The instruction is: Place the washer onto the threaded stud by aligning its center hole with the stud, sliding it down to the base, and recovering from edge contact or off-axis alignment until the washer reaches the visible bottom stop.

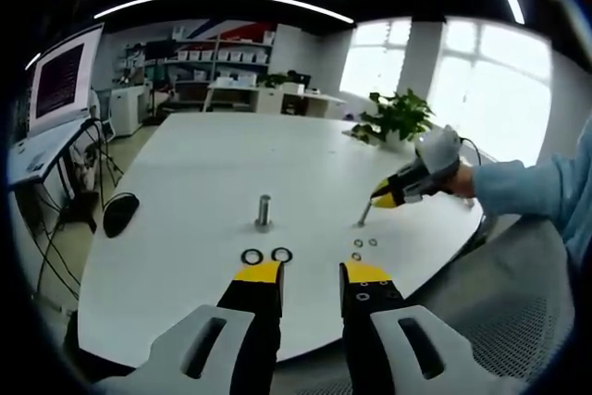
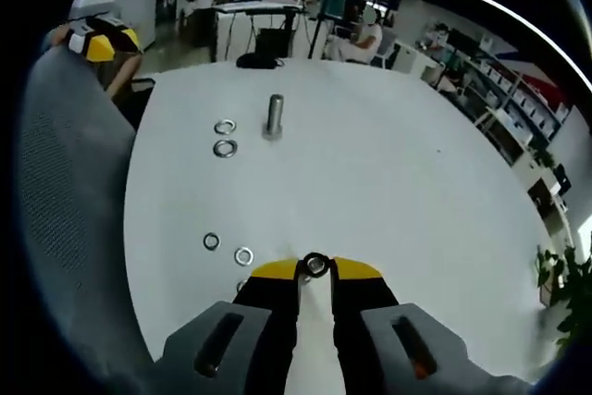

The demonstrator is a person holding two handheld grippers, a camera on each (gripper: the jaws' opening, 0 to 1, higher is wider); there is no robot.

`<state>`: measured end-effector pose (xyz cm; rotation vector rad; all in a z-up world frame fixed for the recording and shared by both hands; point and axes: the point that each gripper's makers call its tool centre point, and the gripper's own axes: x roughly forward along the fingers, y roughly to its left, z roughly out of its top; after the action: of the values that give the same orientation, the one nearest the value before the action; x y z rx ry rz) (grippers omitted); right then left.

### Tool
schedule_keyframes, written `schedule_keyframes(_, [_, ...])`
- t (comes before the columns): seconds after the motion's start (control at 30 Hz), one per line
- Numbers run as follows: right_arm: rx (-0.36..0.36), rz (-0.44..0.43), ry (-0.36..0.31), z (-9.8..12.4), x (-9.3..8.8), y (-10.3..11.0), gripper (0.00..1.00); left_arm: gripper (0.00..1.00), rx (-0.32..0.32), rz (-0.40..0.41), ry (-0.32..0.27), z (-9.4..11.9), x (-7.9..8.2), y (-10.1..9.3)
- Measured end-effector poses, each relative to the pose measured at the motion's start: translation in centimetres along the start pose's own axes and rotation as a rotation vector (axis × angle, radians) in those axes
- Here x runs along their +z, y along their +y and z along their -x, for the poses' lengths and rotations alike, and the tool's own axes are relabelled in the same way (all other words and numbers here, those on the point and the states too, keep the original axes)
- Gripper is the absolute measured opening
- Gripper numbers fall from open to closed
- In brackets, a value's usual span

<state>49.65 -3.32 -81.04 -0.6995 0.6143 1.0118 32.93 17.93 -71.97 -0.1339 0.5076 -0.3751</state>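
White top: the surface [image 1: 194, 182] was a pale rounded slab, mostly bare, w/ a grey mesh chair [image 2: 65, 191] at its near edge.
Room: open office; shelving w/ boxes [image 1: 217, 53] at back, bright windows [image 1: 481, 80], a potted plant [image 1: 398, 117] on the far side, a monitor [image 1: 60, 80] on a side desk, seated people in the right gripper view, too small to make out.
Stud: threaded stud [image 1: 264, 211] stood upright near mid-surface; also seen at [image 2: 274, 117].
Big washers: two [image 1: 265, 255] lay flat side by side, near the stud, just ahead of the left tool; same pair at [image 2: 225, 137].
Small washers: a few [image 2: 228, 248] lay loose near the right tool.
Left tool [image 1: 310, 275]: jaws apart, nothing between them, hovering at the surface edge.
Right tool [image 2: 316, 270]: jaws nearly closed, pinching a washer [image 2: 316, 265] at the tips, well apart from the stud; seen from the side at [image 1: 377, 201], a sleeve [image 1: 541, 187] behind it.
Hard to tell: dark oval object [image 1: 120, 213] on the surface, unclear what; whether gripped washer touched the surface, unclear.
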Motion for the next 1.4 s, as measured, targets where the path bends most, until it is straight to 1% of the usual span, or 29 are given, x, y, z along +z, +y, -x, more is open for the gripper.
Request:
schedule_keyframes(0.1, [-0.006,0.018,0.014,-0.3,-0.2,0.0,0.14,0.22,-0.001,-0.001,0.003,0.0,0.0,0.0])
schedule_keyframes(0.43, [-0.026,0.033,0.015,-0.5,-0.1,-0.3,0.14,0.22,0.000,-0.001,0.006,0.0,-0.1,0.0])
schedule_keyframes(0.73, [-0.028,0.059,0.027,-0.7,-0.1,0.0,0.14,0.22,0.003,0.002,0.001,0.0,0.0,0.1])
schedule_keyframes(0.97, [-0.026,0.049,0.030,-0.6,-0.2,0.0,0.16,0.22,0.003,0.001,0.001,0.0,0.0,0.1])
schedule_keyframes(1.13, [-0.041,0.022,0.004,-0.1,0.4,-0.5,0.16,0.22,0.003,0.000,0.002,0.0,0.0,0.1])
schedule_keyframes(1.3, [-0.078,-0.028,-0.057,0.5,1.4,-1.3,0.15,0.22,0.003,0.001,0.000,0.0,0.0,0.1])
schedule_keyframes(1.4, [-0.110,-0.041,-0.061,0.7,1.4,-1.9,0.15,0.22,0.003,0.001,0.000,0.0,0.0,0.1])
